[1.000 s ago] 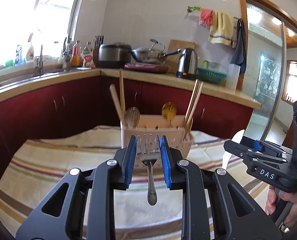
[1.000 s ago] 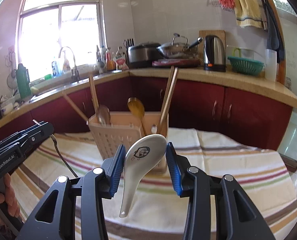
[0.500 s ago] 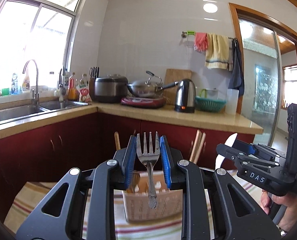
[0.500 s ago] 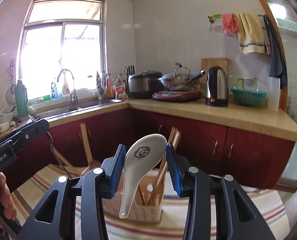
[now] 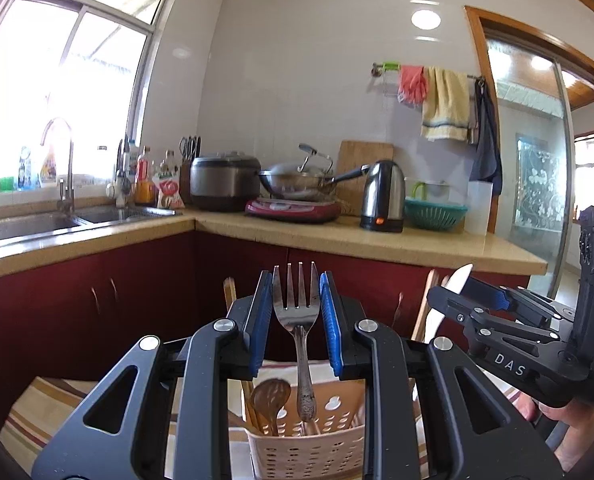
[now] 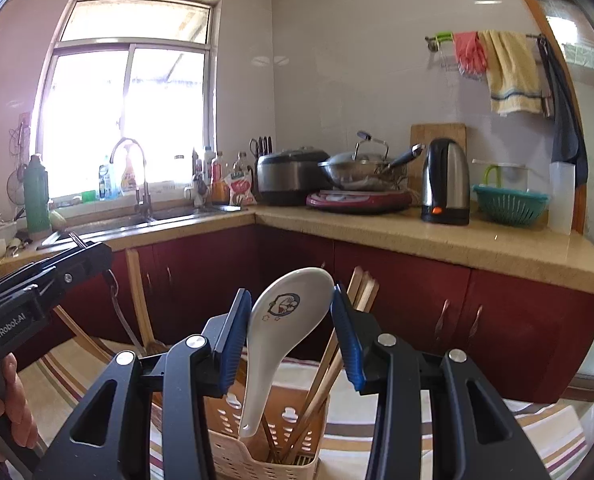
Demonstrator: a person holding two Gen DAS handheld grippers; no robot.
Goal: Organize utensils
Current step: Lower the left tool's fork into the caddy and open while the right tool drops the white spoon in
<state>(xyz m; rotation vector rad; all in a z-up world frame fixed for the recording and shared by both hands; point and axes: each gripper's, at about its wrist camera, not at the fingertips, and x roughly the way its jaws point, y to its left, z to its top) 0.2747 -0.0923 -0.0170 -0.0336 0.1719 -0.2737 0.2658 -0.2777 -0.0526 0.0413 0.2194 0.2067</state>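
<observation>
The fork (image 5: 296, 312) stands tines up, clamped between the left gripper's (image 5: 295, 316) blue pads, handle hanging over the caddy (image 5: 297, 450). The white spoon (image 6: 281, 332) is pinched in the right gripper (image 6: 291, 334), handle down above the same caddy, which holds chopsticks (image 6: 329, 360) and sits on a striped cloth (image 6: 537, 432).

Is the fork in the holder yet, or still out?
Out. The left gripper is clamped on the fork, tines up, with its handle end hanging above the utensil holder rim, not inside.
</observation>
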